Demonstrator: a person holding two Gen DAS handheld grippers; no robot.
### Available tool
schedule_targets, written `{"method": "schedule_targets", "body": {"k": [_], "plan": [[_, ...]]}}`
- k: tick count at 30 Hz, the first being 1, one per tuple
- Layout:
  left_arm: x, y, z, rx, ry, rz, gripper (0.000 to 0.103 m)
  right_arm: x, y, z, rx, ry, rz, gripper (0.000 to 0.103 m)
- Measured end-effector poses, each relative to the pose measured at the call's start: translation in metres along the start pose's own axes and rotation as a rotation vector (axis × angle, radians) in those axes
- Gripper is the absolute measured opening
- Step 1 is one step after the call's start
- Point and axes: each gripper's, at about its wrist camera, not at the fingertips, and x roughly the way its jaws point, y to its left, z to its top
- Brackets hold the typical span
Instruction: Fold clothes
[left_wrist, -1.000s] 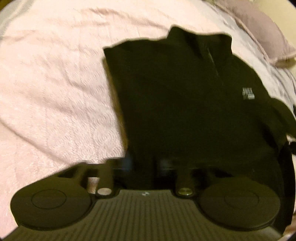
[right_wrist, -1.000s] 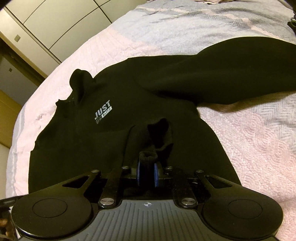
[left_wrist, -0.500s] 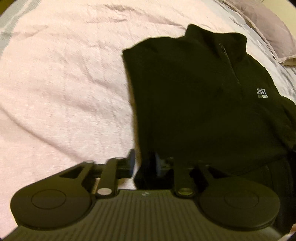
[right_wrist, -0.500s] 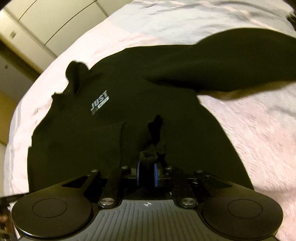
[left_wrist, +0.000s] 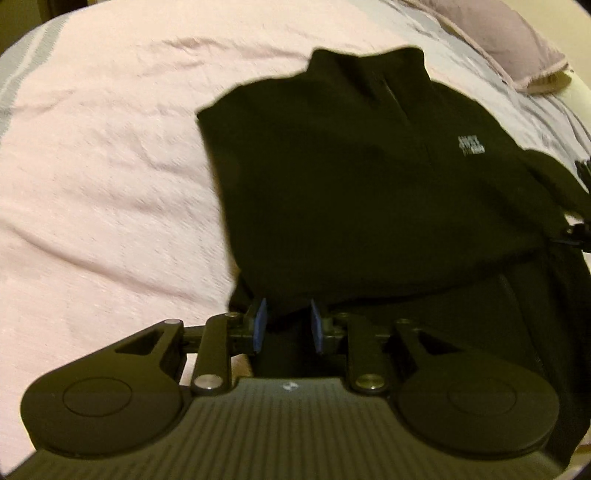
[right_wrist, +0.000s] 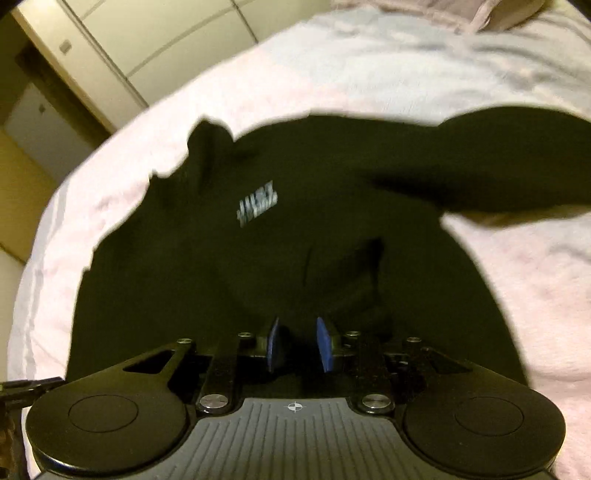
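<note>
A black zip-neck pullover (left_wrist: 351, 177) with a small white chest logo (left_wrist: 471, 146) lies flat on a pink bedspread (left_wrist: 96, 155). One sleeve is folded over the body; the other sleeve (right_wrist: 509, 166) lies spread out to the right. My left gripper (left_wrist: 286, 325) is open at the pullover's near edge, blue pads apart, with nothing between them. My right gripper (right_wrist: 298, 345) is open just above the pullover (right_wrist: 258, 258), its pads apart and empty.
A mauve pillow (left_wrist: 506, 40) lies at the bed's far right corner. Pale wardrobe doors (right_wrist: 147, 44) stand beyond the bed in the right wrist view. Bare bedspread (right_wrist: 535, 288) lies right of the pullover.
My right gripper let go of the folded sleeve cuff and opened. My left gripper opened too and drew back toward the pullover's near edge.
</note>
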Motion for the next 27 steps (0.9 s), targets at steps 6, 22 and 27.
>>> {"method": "schedule_targets", "body": {"k": [6,22,27], "plan": [[-0.003,-0.013,0.0,0.044,0.017,0.025,0.021,-0.036,-0.021,0.01,0.147,-0.03,-0.02,0.039],[-0.01,-0.161,0.039,0.136,-0.032,0.082,0.027,-0.169,-0.286,0.063,0.376,-0.3,-0.334,0.052],[0.009,-0.235,0.041,0.178,0.032,0.066,0.027,-0.174,-0.382,0.088,0.521,-0.362,-0.274,0.057]]}}
